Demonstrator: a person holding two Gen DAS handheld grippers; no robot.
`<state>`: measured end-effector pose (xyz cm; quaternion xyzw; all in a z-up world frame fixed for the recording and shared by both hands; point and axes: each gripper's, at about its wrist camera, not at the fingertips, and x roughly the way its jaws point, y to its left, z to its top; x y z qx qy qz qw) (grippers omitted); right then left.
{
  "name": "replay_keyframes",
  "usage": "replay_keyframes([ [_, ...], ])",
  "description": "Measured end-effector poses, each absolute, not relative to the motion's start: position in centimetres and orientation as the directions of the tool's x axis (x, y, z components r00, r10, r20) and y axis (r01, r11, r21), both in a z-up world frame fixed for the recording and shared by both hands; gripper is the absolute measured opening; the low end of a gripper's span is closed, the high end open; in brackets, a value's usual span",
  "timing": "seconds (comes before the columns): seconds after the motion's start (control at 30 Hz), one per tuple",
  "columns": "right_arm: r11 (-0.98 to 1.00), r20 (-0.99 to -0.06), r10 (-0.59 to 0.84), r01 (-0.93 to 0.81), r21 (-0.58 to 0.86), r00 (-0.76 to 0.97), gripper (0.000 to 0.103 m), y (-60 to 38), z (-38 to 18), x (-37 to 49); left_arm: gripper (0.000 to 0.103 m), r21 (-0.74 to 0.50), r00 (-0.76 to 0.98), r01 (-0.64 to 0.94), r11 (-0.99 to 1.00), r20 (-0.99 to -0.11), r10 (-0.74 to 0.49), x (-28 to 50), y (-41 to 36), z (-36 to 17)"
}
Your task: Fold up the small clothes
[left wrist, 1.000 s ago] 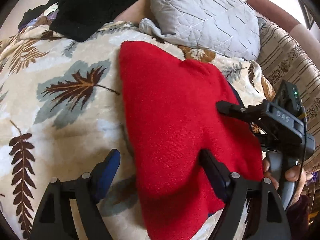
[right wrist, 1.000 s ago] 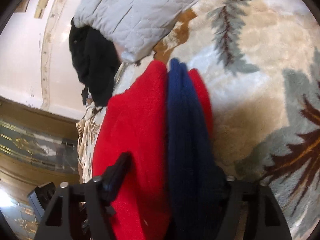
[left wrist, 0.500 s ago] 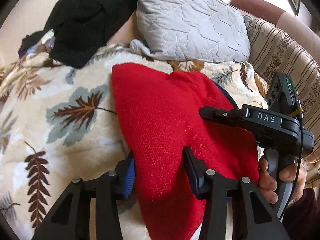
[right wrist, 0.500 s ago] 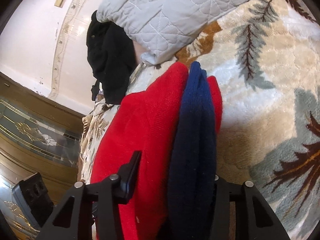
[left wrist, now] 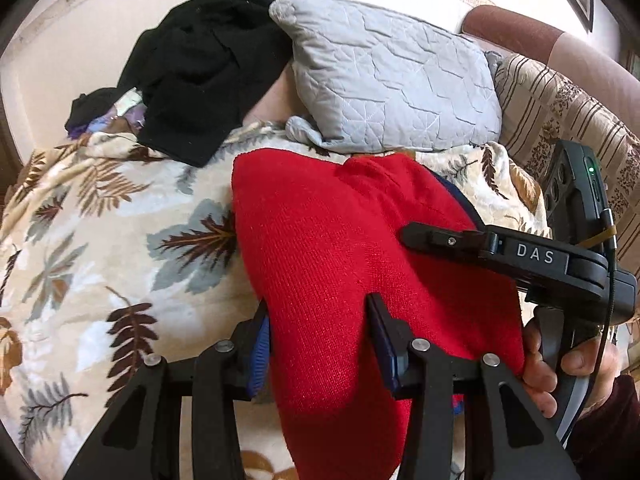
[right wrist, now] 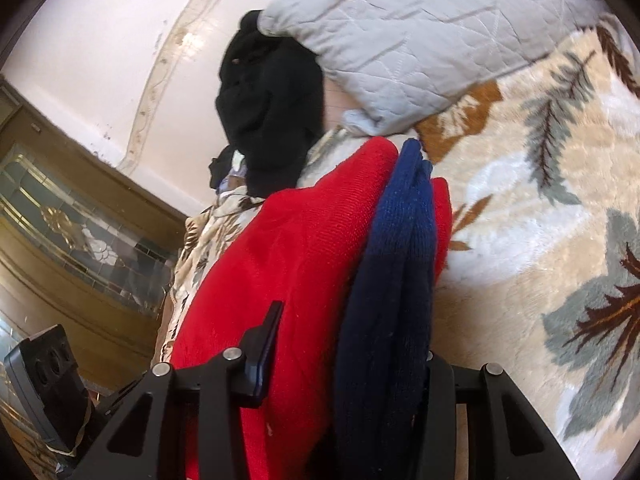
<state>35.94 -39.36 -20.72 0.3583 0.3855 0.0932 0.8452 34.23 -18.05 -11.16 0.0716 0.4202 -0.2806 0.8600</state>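
Two views, one garment. Left wrist view: left tongs, partly closed, pads pressing both sides of a red knit garment at 6 o'clock; garment spreads over a leaf-print blanket. Right tongs at 3 o'clock, hand on its grip. Grey quilted pillow at 12, black clothing at 11.

Right wrist view: right tongs partly closed, clamped on the garment's red and navy layers; pillow at 12.
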Motion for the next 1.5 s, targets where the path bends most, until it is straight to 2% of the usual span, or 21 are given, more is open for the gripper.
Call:
replay_keyframes([
  [0.47, 0.758, -0.550, 0.438, 0.037, 0.652, 0.711, 0.046, -36.0, -17.0, 32.2, 0.047, -0.049, 0.557, 0.539, 0.841, -0.728, -0.400, 30.1, -15.2, -7.9],
  [1.17, 0.745, -0.544, 0.475, 0.012, 0.667, 0.691, 0.046, -31.9, -17.7, 28.3, 0.047, 0.004, 0.592, 0.507, 0.862, -0.728, -0.345, 25.4, -11.5, -7.9],
  [1.5, 0.745, -0.553, 0.472, 0.025, 0.667, 0.687, 0.045, -31.1, -19.6, 28.4, 0.047, 0.006, 0.587, 0.489, 0.872, -0.742, -0.324, 25.9, -10.9, -10.0],
])
